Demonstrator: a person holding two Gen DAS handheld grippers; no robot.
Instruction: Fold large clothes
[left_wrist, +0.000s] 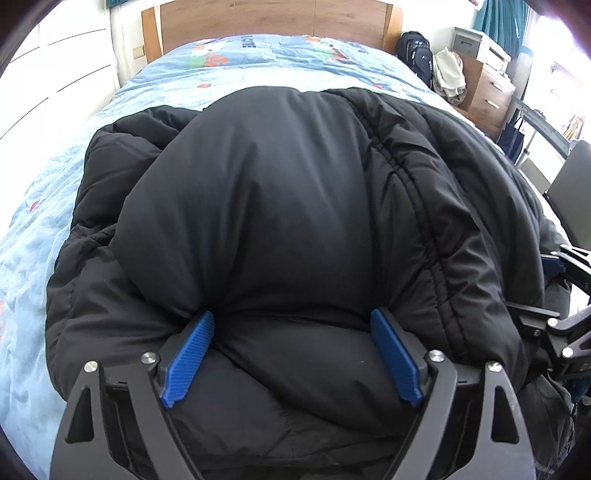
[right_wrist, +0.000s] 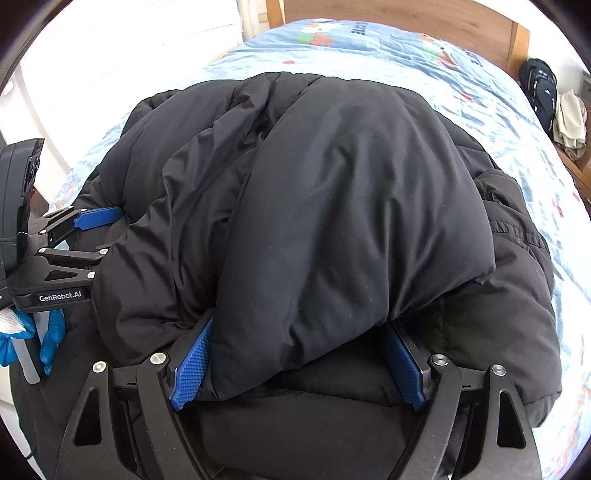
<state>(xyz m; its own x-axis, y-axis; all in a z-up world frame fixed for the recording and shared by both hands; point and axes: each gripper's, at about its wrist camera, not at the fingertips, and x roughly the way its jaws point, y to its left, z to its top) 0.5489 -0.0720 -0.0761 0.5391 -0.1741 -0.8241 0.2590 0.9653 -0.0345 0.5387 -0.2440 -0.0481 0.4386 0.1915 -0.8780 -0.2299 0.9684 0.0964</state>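
A bulky black puffer jacket (left_wrist: 280, 206) lies bunched on the bed and fills both views; it also shows in the right wrist view (right_wrist: 332, 206). My left gripper (left_wrist: 291, 325) has its blue pads wide apart, pressed into the near edge with a thick fold of jacket between them. My right gripper (right_wrist: 299, 332) is also wide apart, with a puffy fold of jacket bulging between its pads. The left gripper shows at the left edge of the right wrist view (right_wrist: 92, 229), and the right gripper at the right edge of the left wrist view (left_wrist: 554, 280).
The bed has a light blue patterned cover (left_wrist: 229, 74) and a wooden headboard (left_wrist: 273, 18). A black backpack (left_wrist: 415, 55) and a wooden drawer unit (left_wrist: 487, 92) stand at the bed's right side. A white wall panel (left_wrist: 55, 74) lies to the left.
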